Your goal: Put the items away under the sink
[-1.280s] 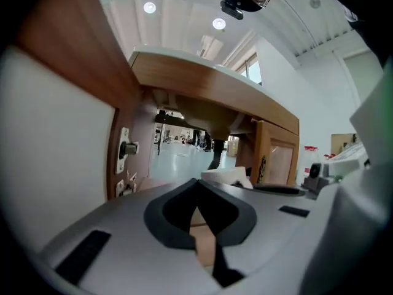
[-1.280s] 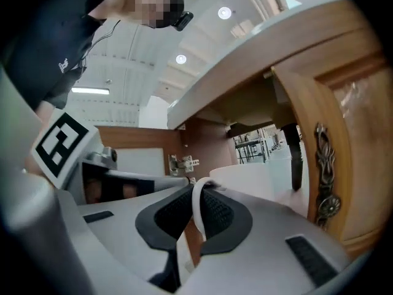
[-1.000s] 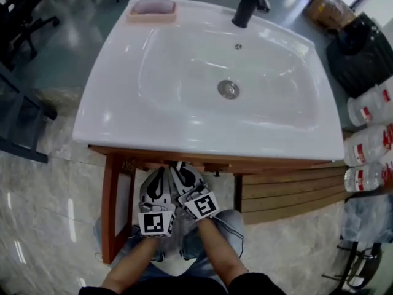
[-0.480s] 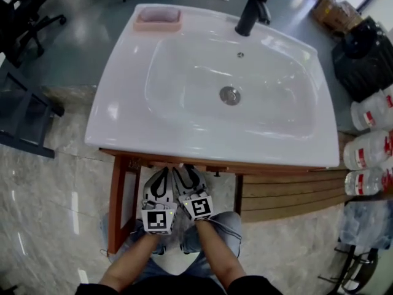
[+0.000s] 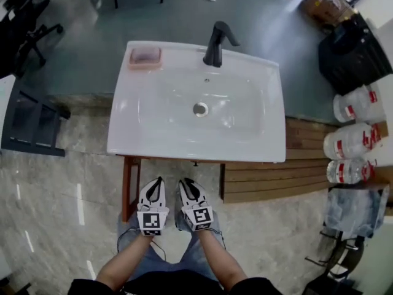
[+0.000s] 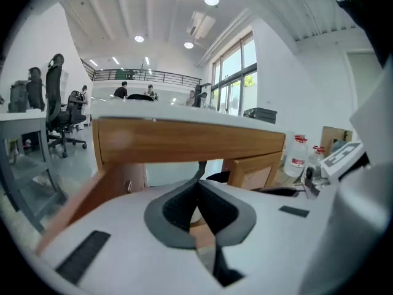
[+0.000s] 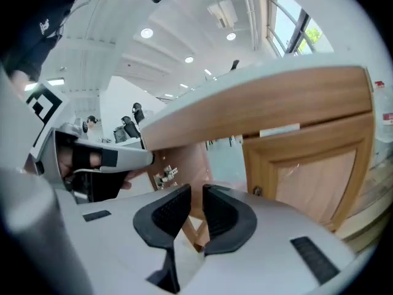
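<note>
A white sink (image 5: 153, 128) with a black faucet (image 5: 216, 42) stands on a wooden frame; the space under it is hidden from above. No loose items show near the grippers. My left gripper (image 5: 155, 186) and right gripper (image 5: 186, 186) hang side by side over my knees, just short of the sink's front edge, and both are empty. The left gripper (image 6: 198, 186) has its pads touching. The right gripper (image 7: 196, 195) keeps a narrow gap between its pads. Both point at the wooden front rail (image 6: 184, 141) and the cabinet door (image 7: 313, 171).
A pink soap dish (image 5: 145, 56) sits at the sink's back left corner. A wooden leg (image 5: 127, 186) stands left of the grippers and wooden slats (image 5: 270, 180) lie to the right. Large water bottles (image 5: 353, 143) and a black bag (image 5: 350, 48) are at the right.
The head view has pulled back and up, so the sink looks smaller. Both grippers have come out from under the sink's front edge toward me.
</note>
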A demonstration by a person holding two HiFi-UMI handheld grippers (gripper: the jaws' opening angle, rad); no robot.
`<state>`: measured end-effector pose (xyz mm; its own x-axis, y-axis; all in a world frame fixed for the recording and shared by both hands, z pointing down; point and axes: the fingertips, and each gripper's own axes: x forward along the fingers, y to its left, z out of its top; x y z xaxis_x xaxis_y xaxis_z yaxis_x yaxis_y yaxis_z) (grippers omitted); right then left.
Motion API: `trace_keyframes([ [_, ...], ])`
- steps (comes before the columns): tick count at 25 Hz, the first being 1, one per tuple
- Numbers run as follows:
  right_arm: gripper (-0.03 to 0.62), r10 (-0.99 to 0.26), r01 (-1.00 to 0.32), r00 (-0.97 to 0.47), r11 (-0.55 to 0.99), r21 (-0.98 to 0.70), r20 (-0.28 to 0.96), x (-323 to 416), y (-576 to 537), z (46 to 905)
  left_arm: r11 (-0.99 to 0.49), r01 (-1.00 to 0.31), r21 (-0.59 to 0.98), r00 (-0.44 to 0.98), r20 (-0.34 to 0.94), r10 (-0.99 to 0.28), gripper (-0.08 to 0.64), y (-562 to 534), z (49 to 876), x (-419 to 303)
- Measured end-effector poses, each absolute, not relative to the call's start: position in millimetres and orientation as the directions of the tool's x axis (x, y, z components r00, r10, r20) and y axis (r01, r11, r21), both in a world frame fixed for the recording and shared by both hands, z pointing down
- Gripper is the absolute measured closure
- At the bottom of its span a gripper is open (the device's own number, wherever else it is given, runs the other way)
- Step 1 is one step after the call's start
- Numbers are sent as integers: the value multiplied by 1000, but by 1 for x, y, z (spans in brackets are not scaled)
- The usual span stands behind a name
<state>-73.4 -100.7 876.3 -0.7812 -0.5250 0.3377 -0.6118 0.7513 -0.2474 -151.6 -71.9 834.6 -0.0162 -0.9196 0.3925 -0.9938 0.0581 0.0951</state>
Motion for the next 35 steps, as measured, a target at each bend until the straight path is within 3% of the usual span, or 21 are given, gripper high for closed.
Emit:
trace_keyframes([
  [4, 574, -521, -610, -781, 753, -245, 343, -61, -98, 787, 7, -999, 54, 16, 409, -912, 554, -67, 758, -145],
  [9, 578, -536, -614, -777, 760, -212, 330, -45, -104, 674, -9, -998, 59, 31, 389, -921, 554, -69, 656, -147],
  [17, 578, -663, -685, -727, 718, -126, 177, -4, -120, 503, 14, -997, 80, 4, 223, -975, 554, -64, 495, -175],
  [22, 578, -718, -720, -694, 692, -51, 50, 30, -120, 415, -57, -994, 92, 66, 92, -994, 554, -53, 404, -175],
  [29, 578, -790, -791, -603, 610, -48, -113, 48, -97, 337, -14, -997, 81, 16, 25, -1000, 554, -9, 342, -209],
  [35, 578, -820, -817, -562, 571, -81, -107, 56, -90, 348, 2, -998, 67, -2, 12, -1000, 554, 1, 336, -224],
])
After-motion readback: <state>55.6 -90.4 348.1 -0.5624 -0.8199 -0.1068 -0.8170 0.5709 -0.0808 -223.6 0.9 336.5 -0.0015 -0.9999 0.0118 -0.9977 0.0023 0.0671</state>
